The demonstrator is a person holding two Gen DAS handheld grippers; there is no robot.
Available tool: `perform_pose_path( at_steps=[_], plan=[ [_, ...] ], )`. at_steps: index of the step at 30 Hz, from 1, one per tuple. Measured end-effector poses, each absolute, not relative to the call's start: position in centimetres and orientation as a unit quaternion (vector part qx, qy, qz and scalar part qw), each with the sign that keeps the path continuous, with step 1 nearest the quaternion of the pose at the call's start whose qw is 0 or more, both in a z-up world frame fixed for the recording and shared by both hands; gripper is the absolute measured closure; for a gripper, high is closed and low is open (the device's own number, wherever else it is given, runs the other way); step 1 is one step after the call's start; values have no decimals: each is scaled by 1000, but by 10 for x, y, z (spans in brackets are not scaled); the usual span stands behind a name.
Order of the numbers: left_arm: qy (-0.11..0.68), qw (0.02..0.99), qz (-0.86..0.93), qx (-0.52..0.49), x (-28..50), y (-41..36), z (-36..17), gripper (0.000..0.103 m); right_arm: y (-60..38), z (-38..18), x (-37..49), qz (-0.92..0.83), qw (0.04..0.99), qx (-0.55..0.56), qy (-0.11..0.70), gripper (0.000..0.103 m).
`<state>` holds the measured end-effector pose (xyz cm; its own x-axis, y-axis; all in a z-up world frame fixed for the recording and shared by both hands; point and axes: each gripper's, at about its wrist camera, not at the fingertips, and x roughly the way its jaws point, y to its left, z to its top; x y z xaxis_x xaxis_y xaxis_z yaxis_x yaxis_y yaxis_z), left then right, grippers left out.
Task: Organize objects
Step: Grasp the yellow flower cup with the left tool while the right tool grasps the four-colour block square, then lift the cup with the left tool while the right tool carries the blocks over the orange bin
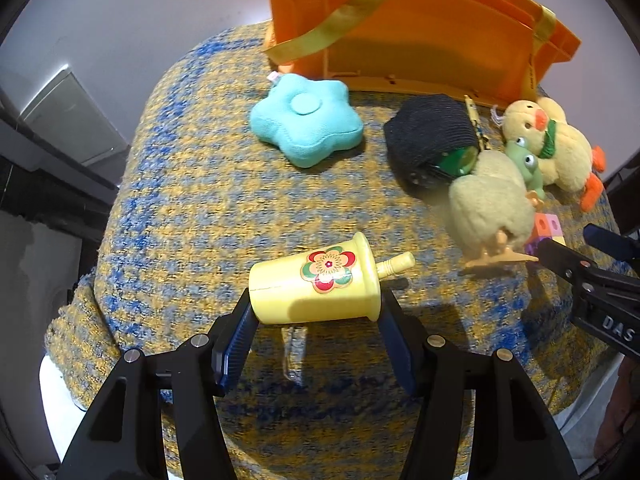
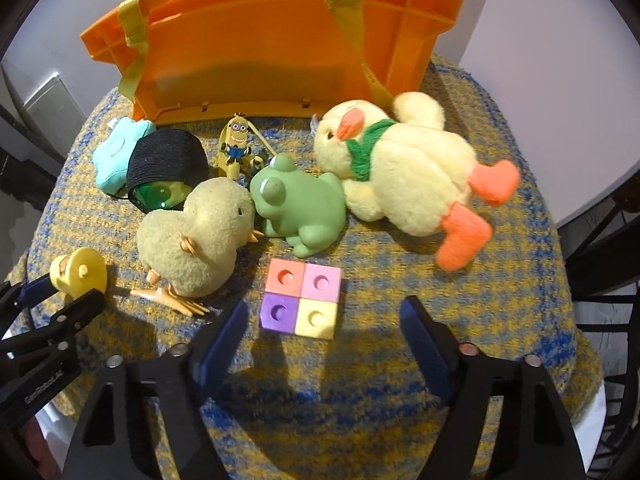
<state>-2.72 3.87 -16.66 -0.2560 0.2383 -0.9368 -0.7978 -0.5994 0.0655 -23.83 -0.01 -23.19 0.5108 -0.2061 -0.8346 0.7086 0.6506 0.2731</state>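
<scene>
My left gripper (image 1: 316, 312) is shut on a yellow toy cup (image 1: 316, 286) with a flower sticker and a straw, held on its side between both pads just above the cloth. It shows at the left in the right wrist view (image 2: 80, 274). My right gripper (image 2: 322, 320) is open and empty, with a four-colour block square (image 2: 302, 300) lying between its fingertips. Behind it lie a wind-up chick (image 2: 196, 236), a green frog (image 2: 300, 204), a plush duck (image 2: 404, 168), a minion figure (image 2: 236, 144), a black-wrapped green object (image 2: 166, 164) and a teal star cushion (image 1: 306, 120).
An orange crate (image 2: 260, 48) with yellow straps stands at the back of the round table, which is covered by a blue and yellow woven cloth (image 1: 192, 200). The table edge drops off on all sides. Dark furniture stands at the far right (image 2: 600, 240).
</scene>
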Motion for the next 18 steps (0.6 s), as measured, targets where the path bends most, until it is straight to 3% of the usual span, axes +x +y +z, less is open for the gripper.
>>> perform_pose_path(
  at_steps=[8,18],
  plan=[
    [284,351,737,-503,-24,37,-169,45,-2,-245,-226,-264,804,322,425,63],
    [289,360,744,-484,-6,36,-145,45,1,-221,-247,-272,817,312,401,63]
  ],
)
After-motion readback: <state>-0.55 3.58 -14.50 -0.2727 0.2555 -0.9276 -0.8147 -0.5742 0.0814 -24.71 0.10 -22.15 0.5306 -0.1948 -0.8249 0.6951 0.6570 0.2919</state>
